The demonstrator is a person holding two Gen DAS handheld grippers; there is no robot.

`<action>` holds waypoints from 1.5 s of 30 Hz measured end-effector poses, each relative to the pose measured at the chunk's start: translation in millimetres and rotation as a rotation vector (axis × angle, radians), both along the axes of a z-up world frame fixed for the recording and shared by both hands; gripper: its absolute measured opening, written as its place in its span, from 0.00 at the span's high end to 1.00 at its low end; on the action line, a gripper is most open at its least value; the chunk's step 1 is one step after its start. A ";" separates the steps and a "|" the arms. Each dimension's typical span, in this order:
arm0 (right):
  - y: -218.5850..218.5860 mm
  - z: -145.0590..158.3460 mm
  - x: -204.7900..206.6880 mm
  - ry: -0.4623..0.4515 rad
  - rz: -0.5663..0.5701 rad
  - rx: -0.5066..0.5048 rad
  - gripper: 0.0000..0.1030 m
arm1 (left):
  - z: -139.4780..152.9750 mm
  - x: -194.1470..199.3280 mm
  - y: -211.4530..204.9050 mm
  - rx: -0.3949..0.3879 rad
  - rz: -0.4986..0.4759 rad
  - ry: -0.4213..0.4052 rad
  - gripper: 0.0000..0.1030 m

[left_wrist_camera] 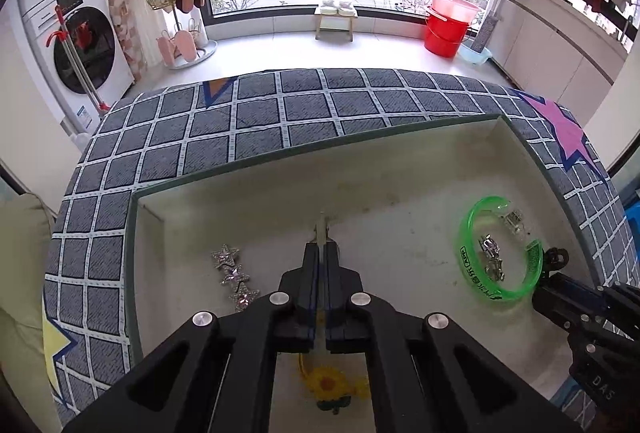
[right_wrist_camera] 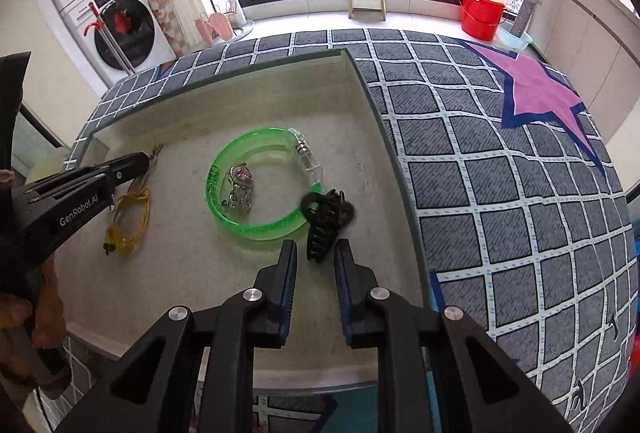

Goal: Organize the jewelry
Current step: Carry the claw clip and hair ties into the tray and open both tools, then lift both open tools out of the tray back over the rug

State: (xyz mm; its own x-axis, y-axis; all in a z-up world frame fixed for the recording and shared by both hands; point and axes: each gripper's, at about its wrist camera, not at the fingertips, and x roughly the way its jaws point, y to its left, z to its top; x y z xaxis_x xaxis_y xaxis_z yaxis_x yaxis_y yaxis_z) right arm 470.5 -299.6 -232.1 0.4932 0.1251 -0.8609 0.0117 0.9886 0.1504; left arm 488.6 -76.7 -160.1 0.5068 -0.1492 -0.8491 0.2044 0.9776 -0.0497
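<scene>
Right gripper (right_wrist_camera: 316,261) jaws slightly parted, black plastic claw hair clip (right_wrist_camera: 326,223) just ahead of the tips, touching the translucent green bangle (right_wrist_camera: 256,185) inside the shallow cream tray (right_wrist_camera: 360,137); looks like a drop-off. Left gripper (left_wrist_camera: 322,249) is clamped on a thin pale clip (left_wrist_camera: 321,227) with a yellow sunflower charm (left_wrist_camera: 328,385) beneath, probably to place near the rhinestone star clip (left_wrist_camera: 234,275) at its left.

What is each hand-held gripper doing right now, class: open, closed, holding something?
Left hand-held gripper: closed on a thin clip with a yellow flower.
Right hand-held gripper: open, black claw clip lying just beyond its tips, not gripped.
</scene>
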 end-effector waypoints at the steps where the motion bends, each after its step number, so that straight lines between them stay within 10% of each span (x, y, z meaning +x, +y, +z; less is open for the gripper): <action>1: -0.3 0.3 -0.3 0.002 0.000 0.005 0.68 | 0.9 -0.7 0.9 -0.002 0.001 -0.002 0.85; 3: -1.4 1.9 -1.6 0.000 -0.005 0.017 0.39 | 3.2 -2.8 2.2 -0.001 -0.002 -0.008 0.85; 10: -4.4 24.6 -14.1 -0.067 -0.014 0.089 0.29 | 15.3 -10.4 3.8 0.008 0.008 -0.053 0.85; 45: -8.4 51.9 -31.2 -0.106 -0.054 0.098 0.28 | 46.5 -43.5 37.6 -0.014 0.055 -0.139 0.84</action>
State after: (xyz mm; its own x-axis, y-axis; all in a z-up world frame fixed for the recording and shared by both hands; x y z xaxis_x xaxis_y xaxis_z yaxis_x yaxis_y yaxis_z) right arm 439.3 -308.1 -180.2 0.5889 0.1774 -0.7885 0.0431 0.9673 0.2498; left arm 445.1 -39.1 -113.6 0.6269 -0.1294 -0.7683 0.1561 0.9870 -0.0389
